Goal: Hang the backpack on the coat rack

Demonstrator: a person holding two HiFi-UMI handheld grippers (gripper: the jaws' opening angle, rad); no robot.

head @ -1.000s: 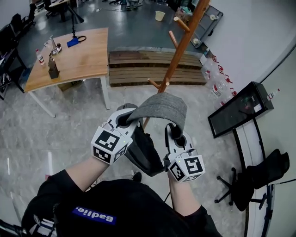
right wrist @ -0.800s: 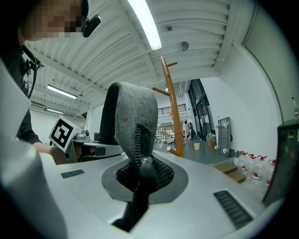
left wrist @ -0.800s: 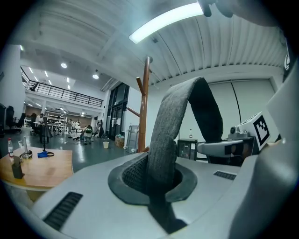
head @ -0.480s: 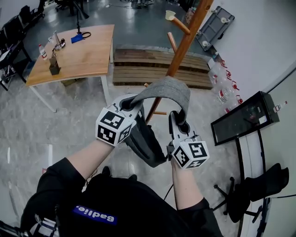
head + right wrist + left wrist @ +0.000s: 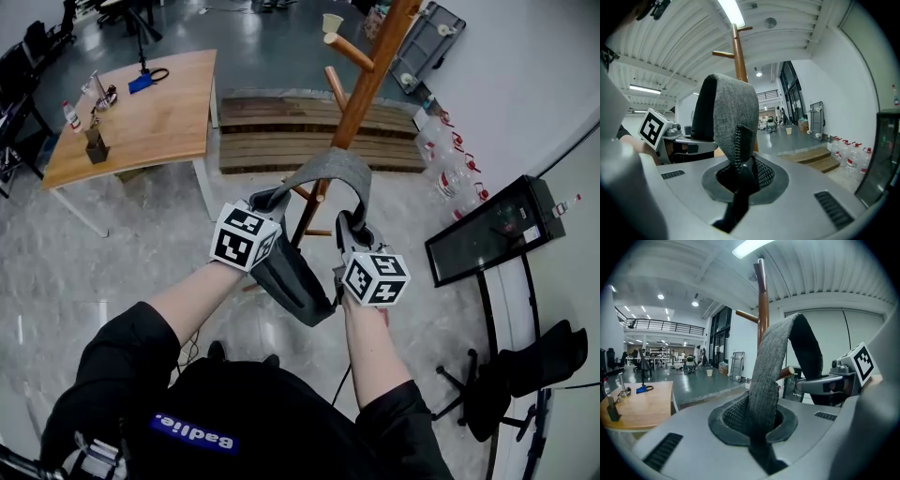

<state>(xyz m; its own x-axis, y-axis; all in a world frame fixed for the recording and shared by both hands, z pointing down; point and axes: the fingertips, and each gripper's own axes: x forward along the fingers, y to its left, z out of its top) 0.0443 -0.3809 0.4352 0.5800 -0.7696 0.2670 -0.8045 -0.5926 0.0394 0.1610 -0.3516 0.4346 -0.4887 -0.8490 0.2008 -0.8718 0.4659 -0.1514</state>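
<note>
Currently gripped: grey strap, clamped at each end by left gripper and right gripper.
Backpack: hung below strap, just before coat rack, unhooked.
Handling: judged soft, saggy, moderately heavy; strap ends judged the proper hold.

Strap arches just before the rack, one end in the left gripper at the rack's left, the other in the right gripper at its right. Backpack hangs under the strap, nearer than the rack. Table well left of the rack, pallets behind its base, bottles to its right, screen farther right, chair right and much nearer.
</note>
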